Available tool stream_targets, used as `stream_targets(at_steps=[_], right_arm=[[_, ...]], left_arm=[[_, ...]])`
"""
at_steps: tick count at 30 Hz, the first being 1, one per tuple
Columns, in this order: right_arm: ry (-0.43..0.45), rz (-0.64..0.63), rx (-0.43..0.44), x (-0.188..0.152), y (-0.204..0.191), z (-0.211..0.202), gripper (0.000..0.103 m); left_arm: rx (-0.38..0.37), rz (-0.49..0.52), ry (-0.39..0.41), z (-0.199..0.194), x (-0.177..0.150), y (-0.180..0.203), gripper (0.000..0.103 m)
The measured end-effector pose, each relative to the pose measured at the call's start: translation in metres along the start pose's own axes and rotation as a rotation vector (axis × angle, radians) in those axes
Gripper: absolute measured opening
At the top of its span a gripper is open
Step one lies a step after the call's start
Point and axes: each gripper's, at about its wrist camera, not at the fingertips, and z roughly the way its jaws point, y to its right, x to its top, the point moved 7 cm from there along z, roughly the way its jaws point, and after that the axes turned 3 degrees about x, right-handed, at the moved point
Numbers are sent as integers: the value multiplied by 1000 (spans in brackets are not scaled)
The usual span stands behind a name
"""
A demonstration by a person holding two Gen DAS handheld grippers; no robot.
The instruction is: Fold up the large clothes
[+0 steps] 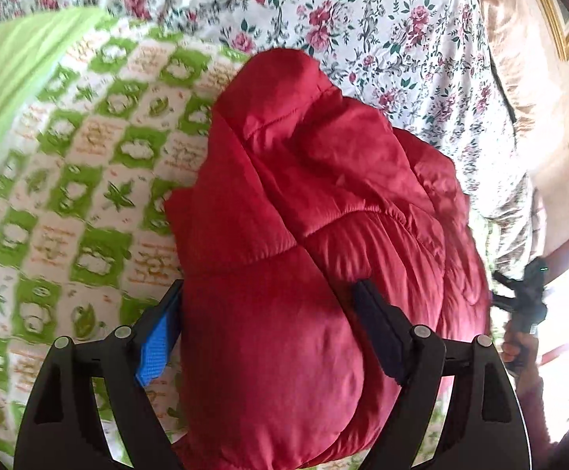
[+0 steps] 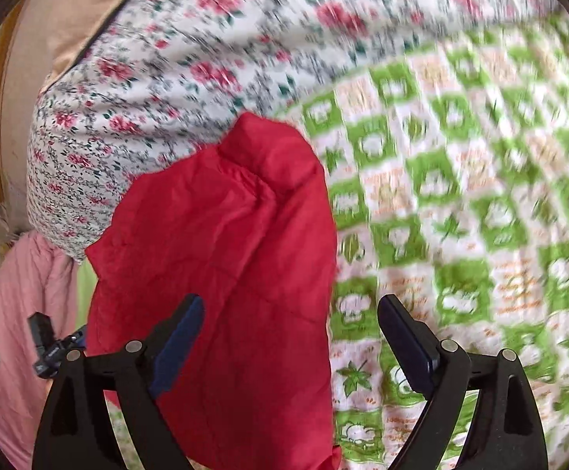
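Left gripper (image 1: 268, 325): jaws spread wide, puffy fabric bulging up between the fingers; no pinch visible, so it reads as open around the bulk, not clamped.

Right gripper (image 2: 290, 337): jaws apart; the near edge of the garment lies between them, left finger over the cloth, right finger over the bedcover. Nothing held.

Red padded jacket (image 1: 315, 211): quilted, bulky, bunched into a rough bundle on the green-checked bedcover (image 1: 80, 196), near side of the bed. Stitched seams show; surface slick and creased. Layers already doubled over, judging by the lapped panels.

Step, as judged: mid-fold, between grasps. Next move likely calls for closing on an edge and flattening the puff.

Farther back: floral sheet (image 1: 382, 19).
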Motion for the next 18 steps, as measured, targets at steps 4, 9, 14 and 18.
stream_targets(at_steps=[4, 9, 14, 18], right_arm=[[-71, 46, 74, -9, 6, 21, 92], [-116, 42, 109, -16, 6, 40, 96], [-144, 11, 142, -16, -10, 56, 99], [-183, 13, 195, -19, -21, 68, 91]], left_arm=[[-44, -11, -23, 5, -5, -1, 87], [-67, -6, -68, 16, -9, 2, 94], [-127, -36, -104, 30, -8, 6, 99], [-159, -17, -90, 34, -7, 12, 91]])
